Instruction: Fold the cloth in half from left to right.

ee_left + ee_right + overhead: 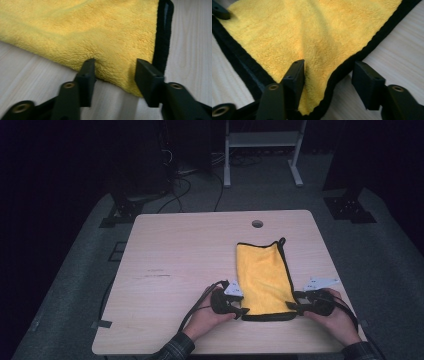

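Observation:
A yellow cloth (262,275) with a black hem lies folded flat on the right half of the wooden table (175,250). My left gripper (243,312) sits at the cloth's near left corner. In the left gripper view its jaws (116,67) straddle the yellow cloth (87,30) with a wide gap, one tip denting the pile, the other by the black hem. My right gripper (291,307) is at the near right corner. There its jaws (329,67) stand apart, one on the cloth (312,30), one over bare table beyond the hem.
A round cable hole (257,224) is in the table's far edge. Behind the table stand a white frame (262,150) and dark stands with cables on the floor. A strip of tape (101,324) marks the near left corner.

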`<state>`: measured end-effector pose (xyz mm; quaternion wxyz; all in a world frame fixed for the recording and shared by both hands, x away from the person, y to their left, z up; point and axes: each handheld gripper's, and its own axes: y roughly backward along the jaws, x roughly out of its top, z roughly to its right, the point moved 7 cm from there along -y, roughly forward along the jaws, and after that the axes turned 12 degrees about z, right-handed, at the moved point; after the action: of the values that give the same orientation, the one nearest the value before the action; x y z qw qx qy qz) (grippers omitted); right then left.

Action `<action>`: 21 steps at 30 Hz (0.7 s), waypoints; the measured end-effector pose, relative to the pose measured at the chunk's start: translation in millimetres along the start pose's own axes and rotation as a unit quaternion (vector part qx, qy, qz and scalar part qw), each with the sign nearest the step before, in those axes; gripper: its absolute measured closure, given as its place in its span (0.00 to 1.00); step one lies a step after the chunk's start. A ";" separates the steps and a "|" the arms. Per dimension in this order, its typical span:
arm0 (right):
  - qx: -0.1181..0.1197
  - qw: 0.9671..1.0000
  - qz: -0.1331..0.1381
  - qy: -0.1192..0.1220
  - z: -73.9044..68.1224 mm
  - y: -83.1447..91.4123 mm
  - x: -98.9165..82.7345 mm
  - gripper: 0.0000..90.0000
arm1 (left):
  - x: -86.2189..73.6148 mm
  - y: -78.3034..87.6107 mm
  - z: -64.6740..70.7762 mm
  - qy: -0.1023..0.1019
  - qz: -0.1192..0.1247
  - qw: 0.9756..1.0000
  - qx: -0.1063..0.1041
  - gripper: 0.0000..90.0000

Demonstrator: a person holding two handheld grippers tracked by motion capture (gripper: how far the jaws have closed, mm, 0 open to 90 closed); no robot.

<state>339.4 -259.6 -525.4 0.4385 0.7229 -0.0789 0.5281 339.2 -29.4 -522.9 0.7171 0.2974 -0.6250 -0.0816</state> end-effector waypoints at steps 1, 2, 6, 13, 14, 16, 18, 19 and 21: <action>0.003 1.000 -0.001 0.002 -1.3 0.2 0.0 0.60 | 0.0 0.6 1.0 0.000 -0.003 1.000 -0.007 0.69; 0.004 1.000 -0.002 0.001 -2.8 0.2 0.2 0.64 | -0.1 0.9 1.9 0.002 -0.004 1.000 -0.013 0.76; 0.017 1.000 -0.005 -0.004 -8.7 -2.0 2.1 0.76 | -2.0 3.9 0.6 0.013 -0.002 1.000 -0.025 0.91; 0.041 0.999 -0.007 0.006 -23.3 -13.6 8.9 0.80 | -12.0 22.5 -4.5 0.015 -0.012 1.000 -0.023 0.93; 0.046 0.999 -0.008 0.006 -26.8 -15.8 10.3 0.81 | -14.3 26.5 -5.5 0.015 -0.012 1.000 -0.023 0.93; 0.059 0.998 -0.010 0.012 -34.0 -20.9 13.1 0.81 | -19.6 35.3 -6.7 0.018 -0.012 1.000 -0.022 0.93; 0.072 0.997 -0.012 0.019 -42.7 -26.2 16.1 0.81 | -25.6 45.5 -7.8 0.020 -0.014 1.000 -0.020 0.93; 0.080 0.996 -0.012 0.023 -47.0 -29.1 17.5 0.81 | -28.8 50.9 -8.2 0.020 -0.015 1.000 -0.018 0.93; 0.097 0.995 -0.012 0.025 -56.3 -34.3 20.2 0.81 | -35.3 61.4 -7.9 0.027 -0.013 0.999 -0.015 0.93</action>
<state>328.8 -191.5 -524.2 0.3742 0.7493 -0.0078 0.5462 323.8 40.1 -520.8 0.7368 0.2974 -0.6002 -0.0923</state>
